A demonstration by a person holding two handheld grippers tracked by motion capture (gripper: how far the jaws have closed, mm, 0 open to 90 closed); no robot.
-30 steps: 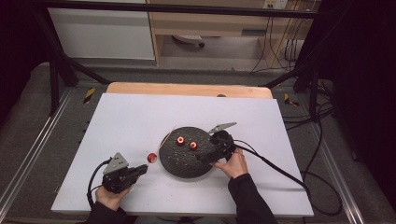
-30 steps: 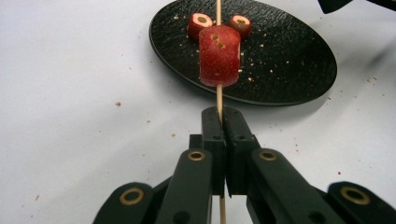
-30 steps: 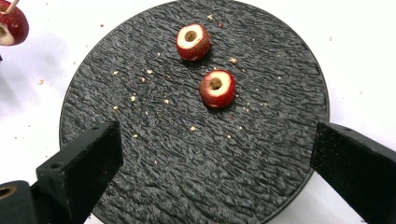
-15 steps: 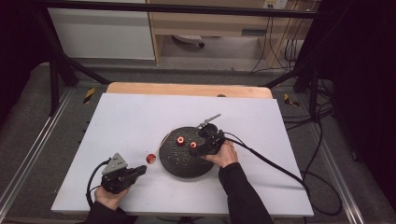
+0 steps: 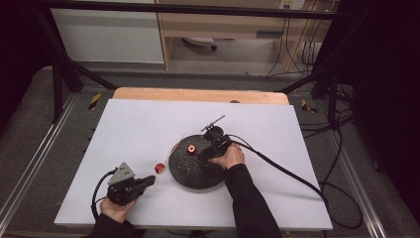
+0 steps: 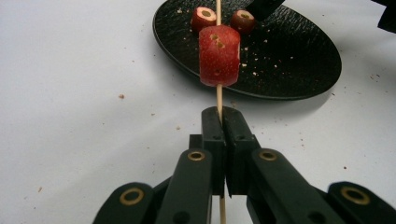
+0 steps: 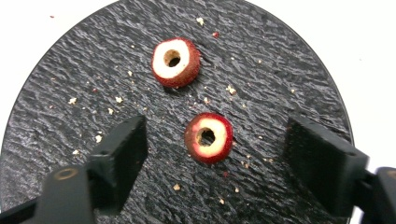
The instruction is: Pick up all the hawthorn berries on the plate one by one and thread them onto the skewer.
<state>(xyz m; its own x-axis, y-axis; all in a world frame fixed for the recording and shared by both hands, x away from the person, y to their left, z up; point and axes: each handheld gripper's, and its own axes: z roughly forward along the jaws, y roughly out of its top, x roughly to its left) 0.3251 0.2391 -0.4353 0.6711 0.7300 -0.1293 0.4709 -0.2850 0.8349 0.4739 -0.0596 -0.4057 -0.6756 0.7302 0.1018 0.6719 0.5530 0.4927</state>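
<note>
A black round plate [image 5: 195, 171] lies mid-table with two red fruit rings on it [image 7: 175, 62] [image 7: 208, 137]. My right gripper [image 7: 217, 144] hangs over the plate with its jaws on either side of the nearer ring; the pads do not touch it. Its jaws have just been closing and still stand apart. In the high view that gripper [image 5: 204, 151] sits beside one ring [image 5: 191, 148]. My left gripper [image 6: 223, 121] is shut on a thin wooden skewer [image 6: 218, 95] that carries a red fruit piece [image 6: 219, 56], just left of the plate [image 6: 289, 60]. The high view shows this gripper [image 5: 150, 180] near the table's front left.
The white tabletop [image 5: 148, 124] ends in a wooden strip [image 5: 198, 94] at the back. A black cable [image 5: 282, 168] trails from the right gripper to the right and off the table. Crumbs [image 7: 112, 100] are scattered on the plate.
The right hand has slid leftward across the plate to the rings, and its jaws have narrowed. The left gripper and its skewer have stayed put.
</note>
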